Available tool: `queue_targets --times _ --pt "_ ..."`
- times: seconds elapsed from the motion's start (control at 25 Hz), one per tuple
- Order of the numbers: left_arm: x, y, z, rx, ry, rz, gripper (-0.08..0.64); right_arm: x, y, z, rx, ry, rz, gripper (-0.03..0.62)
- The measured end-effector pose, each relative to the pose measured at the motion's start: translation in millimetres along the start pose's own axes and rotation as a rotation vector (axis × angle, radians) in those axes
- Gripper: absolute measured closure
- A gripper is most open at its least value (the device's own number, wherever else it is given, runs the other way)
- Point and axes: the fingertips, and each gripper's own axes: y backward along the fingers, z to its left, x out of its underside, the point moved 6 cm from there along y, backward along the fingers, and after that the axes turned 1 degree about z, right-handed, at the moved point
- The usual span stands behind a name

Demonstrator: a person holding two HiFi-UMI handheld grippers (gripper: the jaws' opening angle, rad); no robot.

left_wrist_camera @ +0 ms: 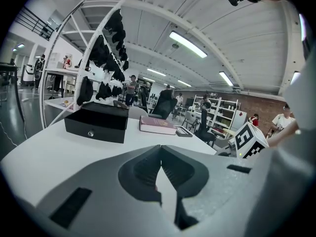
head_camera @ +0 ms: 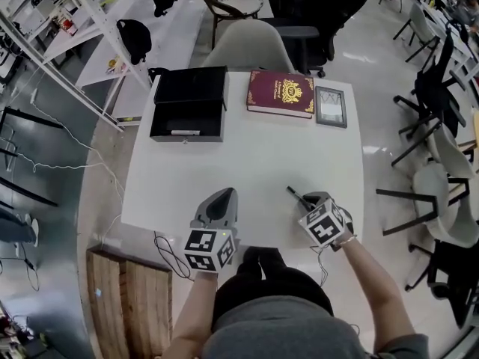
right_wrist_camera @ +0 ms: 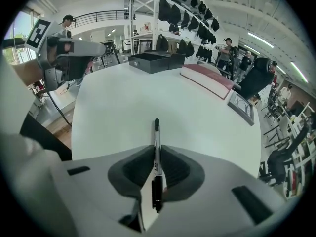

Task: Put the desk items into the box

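Observation:
A black marker pen [right_wrist_camera: 156, 132] lies lengthwise between the jaws of my right gripper [right_wrist_camera: 157, 151], whose pads press on both its sides; its tip points away over the white table. In the head view this gripper [head_camera: 305, 200] is at the near right of the table with the pen [head_camera: 294, 194] sticking out ahead. My left gripper [head_camera: 222, 200] hovers at the near left, its jaws shut together and empty [left_wrist_camera: 159, 154]. The open black box [head_camera: 188, 104] stands at the far left, a light pen-like item [head_camera: 185, 132] inside. A maroon book [head_camera: 281, 93] and a dark picture frame [head_camera: 331, 106] lie far right.
The table [head_camera: 247, 163] ends just before me, with a cable [head_camera: 168, 253] hanging off the near left edge. Chairs [head_camera: 247, 47] stand behind the far edge and several more at the right. A white rack [head_camera: 82, 21] stands left. The box [right_wrist_camera: 154, 60] and book [right_wrist_camera: 207, 78] lie ahead of the right gripper.

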Motion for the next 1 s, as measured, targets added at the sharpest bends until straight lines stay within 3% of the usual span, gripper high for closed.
queue_targets --times 0.36,0.56,1.0 --pt "0 1 -3 -0.027 0.000 -0.006 0.554 -2 0 -1 -0.038 0.047 0.013 0.546" --pt "-4 1 -1 -0.060 0.000 -0.020 0.554 -19 15 -4 -0.086 -0.007 -0.079 0.545" --pt "-22 17 13 -0.179 0.001 -0.079 0.554 -107 60 -24 -0.147 0.036 -0.297 0.545"
